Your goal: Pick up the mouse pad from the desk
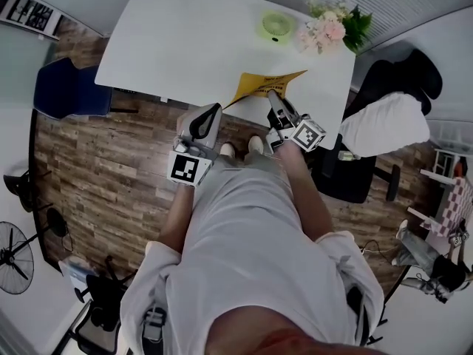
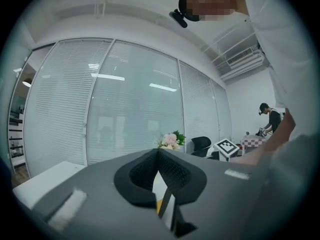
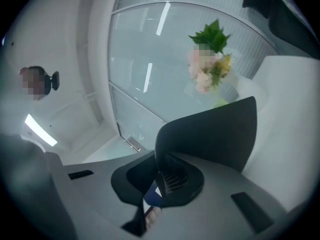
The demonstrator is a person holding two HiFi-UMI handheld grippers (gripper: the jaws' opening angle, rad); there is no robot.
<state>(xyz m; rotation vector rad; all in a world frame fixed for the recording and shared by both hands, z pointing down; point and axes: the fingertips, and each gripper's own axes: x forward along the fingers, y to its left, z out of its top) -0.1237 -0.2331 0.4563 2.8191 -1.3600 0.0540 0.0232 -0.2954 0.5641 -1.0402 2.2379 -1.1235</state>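
Observation:
The yellow mouse pad [image 1: 264,84] is at the near edge of the white desk [image 1: 192,43], partly past the edge. My right gripper [image 1: 274,99] is shut on its near side. In the right gripper view the pad's dark underside [image 3: 210,134] curls up out of the shut jaws of my right gripper [image 3: 159,180]. My left gripper [image 1: 208,121] hangs off the desk's near edge, left of the pad, shut with nothing in it. In the left gripper view the left gripper [image 2: 159,159] has its pads pressed together.
A small green fan [image 1: 276,26] and a bunch of pink flowers [image 1: 331,25] stand at the desk's far right. A blue chair [image 1: 65,89] is left of the desk; a black chair with white cloth [image 1: 384,120] is on the right. Another person [image 2: 270,118] stands far off.

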